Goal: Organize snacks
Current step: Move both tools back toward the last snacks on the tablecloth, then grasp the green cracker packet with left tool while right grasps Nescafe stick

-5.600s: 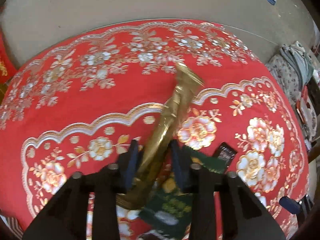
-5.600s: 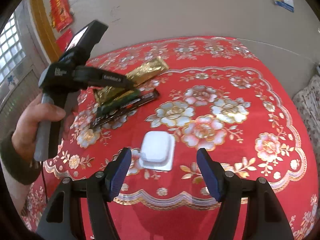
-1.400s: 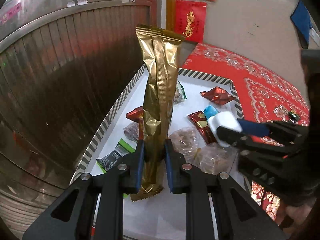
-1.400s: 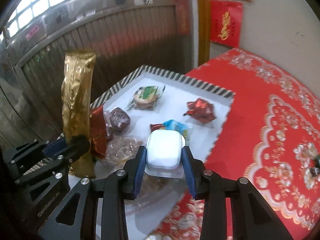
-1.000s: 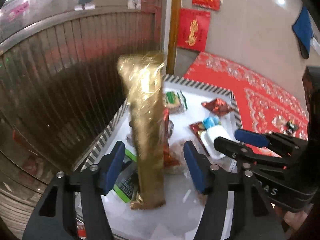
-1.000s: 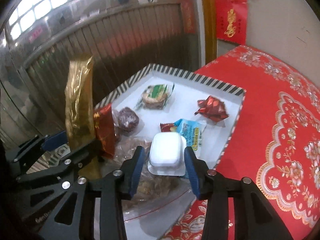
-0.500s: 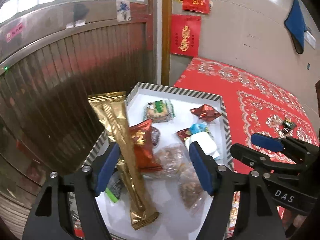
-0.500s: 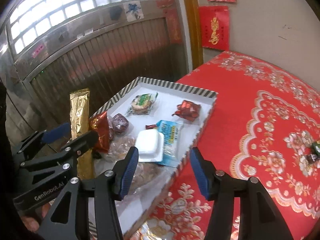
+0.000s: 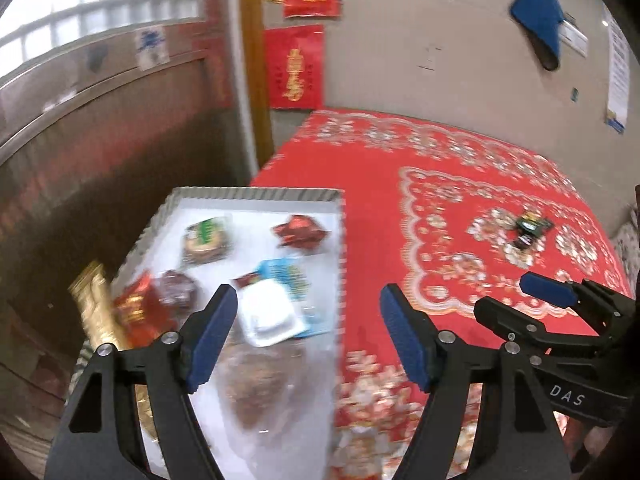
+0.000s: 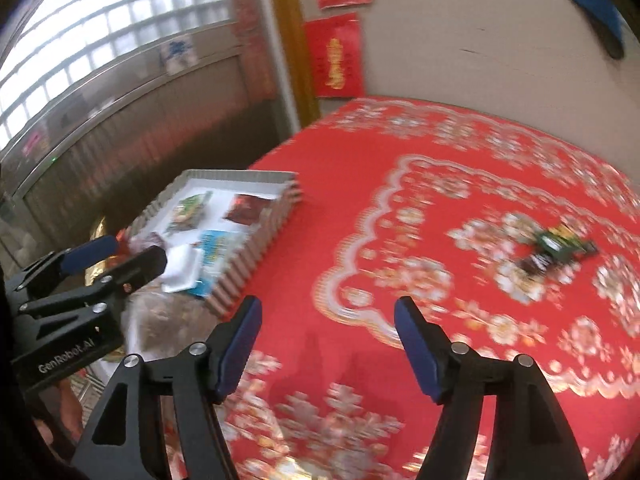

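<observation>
Both claws empty over the red surface, snacks split between tray and cloth.

Left claw (image 9: 308, 334) stands released with nothing between its jaws; right claw (image 10: 328, 344) is opening, also with nothing between them. The white tray with a striped rim (image 9: 340, 240) sits at the corner of the red floral-clothed surface (image 10: 360, 240) and holds the white blister pack (image 9: 268, 314), the long gold wrapper (image 9: 94, 308) and other packets. A small cluster of dark and green snack packets (image 10: 556, 250) lies well apart, out on the cloth. The gold wrapper leans over the tray's outer rim, so a nudge could tip it off the edge. Open cloth lies between claws and cluster; the two claws are close together and could clash.
</observation>
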The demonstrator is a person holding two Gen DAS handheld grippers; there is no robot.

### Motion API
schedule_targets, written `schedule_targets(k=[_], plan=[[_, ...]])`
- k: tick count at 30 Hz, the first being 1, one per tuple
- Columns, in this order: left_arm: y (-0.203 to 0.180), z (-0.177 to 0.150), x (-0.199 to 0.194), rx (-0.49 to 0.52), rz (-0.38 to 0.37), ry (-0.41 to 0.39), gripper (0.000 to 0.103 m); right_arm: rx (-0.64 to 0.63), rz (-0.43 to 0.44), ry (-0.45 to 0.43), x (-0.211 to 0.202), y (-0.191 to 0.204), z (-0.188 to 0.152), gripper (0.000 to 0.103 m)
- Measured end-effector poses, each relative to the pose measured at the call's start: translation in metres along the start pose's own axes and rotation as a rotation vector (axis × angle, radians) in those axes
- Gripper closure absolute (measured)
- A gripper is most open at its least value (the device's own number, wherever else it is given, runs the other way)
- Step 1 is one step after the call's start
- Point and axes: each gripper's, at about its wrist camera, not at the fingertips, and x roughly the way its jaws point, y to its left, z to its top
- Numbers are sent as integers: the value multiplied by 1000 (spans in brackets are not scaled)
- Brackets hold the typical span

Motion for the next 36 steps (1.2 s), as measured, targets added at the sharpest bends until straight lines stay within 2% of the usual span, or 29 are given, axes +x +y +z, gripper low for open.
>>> schedule_targets(k=[10, 14, 18, 23, 31, 36], plan=[[-84, 11, 19, 119, -97, 49, 29, 150, -121, -3, -30, -104, -26, 32], [-121, 19, 29, 159, -164, 82, 29, 238, -168, -1, -41, -152, -39, 31], [-157, 29, 44, 196, -205, 107, 29, 279, -207, -4, -52, -183, -47, 31], [-202, 46, 70, 239, -264, 159, 29, 317, -230, -11, -61, -212, -50, 31], [-267, 85, 134, 294, -444, 277, 29, 353, -221, -6, -62, -230, -60, 31], [-293, 92, 164, 339, -460, 345, 29, 361, -227, -1, -60, -237, -60, 31]])
